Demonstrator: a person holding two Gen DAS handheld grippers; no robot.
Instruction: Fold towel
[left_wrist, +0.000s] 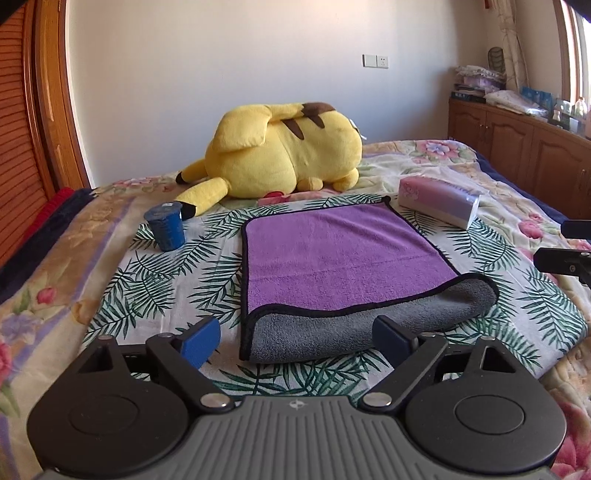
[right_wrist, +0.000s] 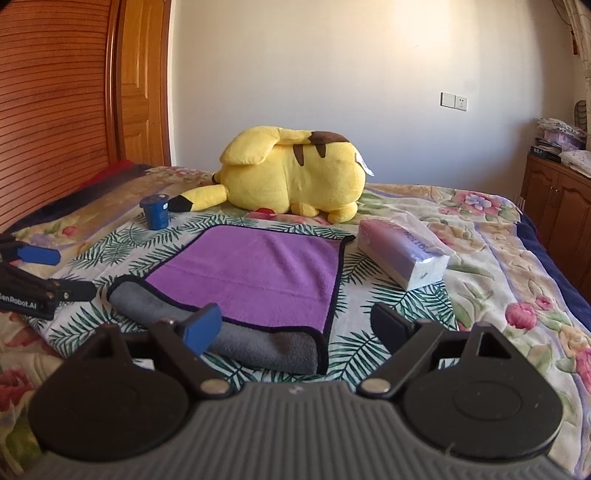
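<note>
Towel lies flat on the bed, purple side up, its near edge rolled back to show the grey underside; black trim runs round it. From my left wrist camera it sits at 12 o'clock, just past my left gripper, whose jaws stand apart and hold nothing. My right gripper is likewise spread and empty, with the towel's near right corner between its blue fingers. At 9 o'clock in the right view I read "GenRobot.AI", partly cut off, on the left gripper's body. A blue cup stands at 10 o'clock, a yellow plush at 12, and a tissue pack at 2; its lettering is too skewed to read.
</note>
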